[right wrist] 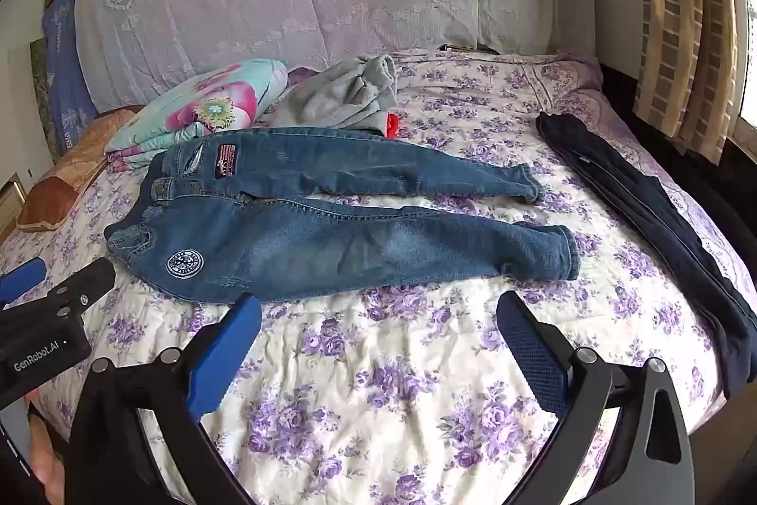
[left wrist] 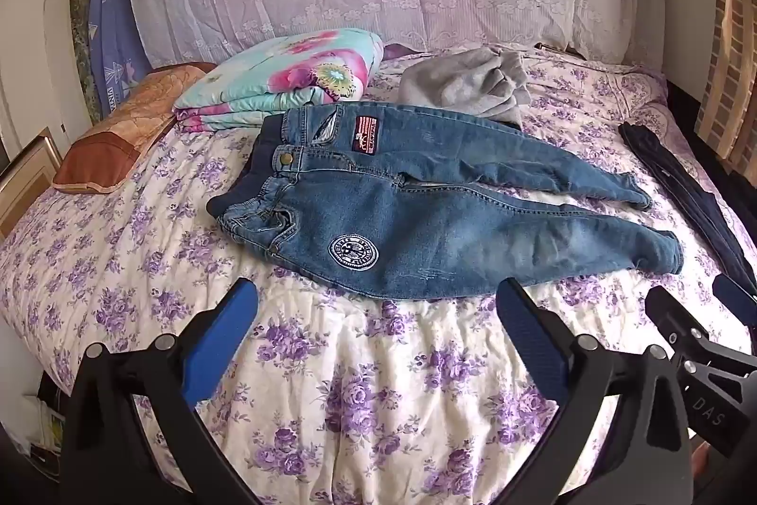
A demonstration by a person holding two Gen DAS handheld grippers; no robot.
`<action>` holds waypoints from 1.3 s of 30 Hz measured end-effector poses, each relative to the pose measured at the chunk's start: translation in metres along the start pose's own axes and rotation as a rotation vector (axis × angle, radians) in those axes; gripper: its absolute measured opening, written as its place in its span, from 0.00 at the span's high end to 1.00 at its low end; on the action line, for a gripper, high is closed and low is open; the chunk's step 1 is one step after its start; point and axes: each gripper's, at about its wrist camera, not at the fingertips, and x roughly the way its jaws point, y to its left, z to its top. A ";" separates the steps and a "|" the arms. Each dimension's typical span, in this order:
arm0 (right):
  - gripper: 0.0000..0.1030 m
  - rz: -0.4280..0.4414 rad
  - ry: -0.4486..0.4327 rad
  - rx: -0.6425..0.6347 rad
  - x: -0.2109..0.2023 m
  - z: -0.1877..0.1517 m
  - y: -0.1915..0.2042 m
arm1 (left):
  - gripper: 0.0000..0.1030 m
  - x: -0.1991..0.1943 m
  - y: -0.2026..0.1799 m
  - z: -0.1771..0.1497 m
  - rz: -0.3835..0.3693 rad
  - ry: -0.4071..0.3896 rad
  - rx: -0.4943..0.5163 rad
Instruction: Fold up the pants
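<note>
Nearest my left wrist camera I see the left gripper [left wrist: 376, 311], its blue-padded tongs spread wide with nothing between them, held above the bedspread [left wrist: 359, 401] just short of the jeans. In my right wrist view the right gripper [right wrist: 378, 318] is likewise spread and empty, its left pad just beside the lower edge of the jeans [right wrist: 293, 235]. I cannot tell whether either gripper touches the cloth.

The jeans lie flat and unfolded on the purple floral bedspread, front side up, waistband toward the left, both legs running to the right and slightly apart. I note a round white patch [left wrist: 352, 255] on the near thigh and a red label [left wrist: 365, 133] on the far side near the waist.

Behind the jeans I see a grey garment [left wrist: 466, 86], crumpled, and a folded floral quilt [left wrist: 284, 79] just beside the waistband. A brown pillow [left wrist: 113, 140] lies further left. Dark trousers [right wrist: 657, 240] lie stretched along the bed's right edge, well apart from the jeans
</note>
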 end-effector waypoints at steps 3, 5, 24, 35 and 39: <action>0.03 0.000 0.000 0.000 0.000 0.000 0.000 | 0.05 0.000 0.001 0.000 0.000 0.005 -0.002; 0.03 0.000 0.001 0.002 0.000 0.000 -0.001 | 0.05 -0.001 0.002 0.000 -0.001 0.006 -0.005; 0.03 0.001 -0.001 -0.011 0.003 -0.003 0.005 | 0.05 0.000 -0.003 0.007 -0.001 0.005 -0.002; 0.03 -0.002 0.002 -0.020 0.001 0.000 0.007 | 0.05 -0.005 -0.001 0.009 -0.002 0.007 -0.001; 0.03 -0.002 0.001 -0.020 0.001 0.000 0.007 | 0.05 -0.005 0.000 0.007 -0.002 0.004 -0.002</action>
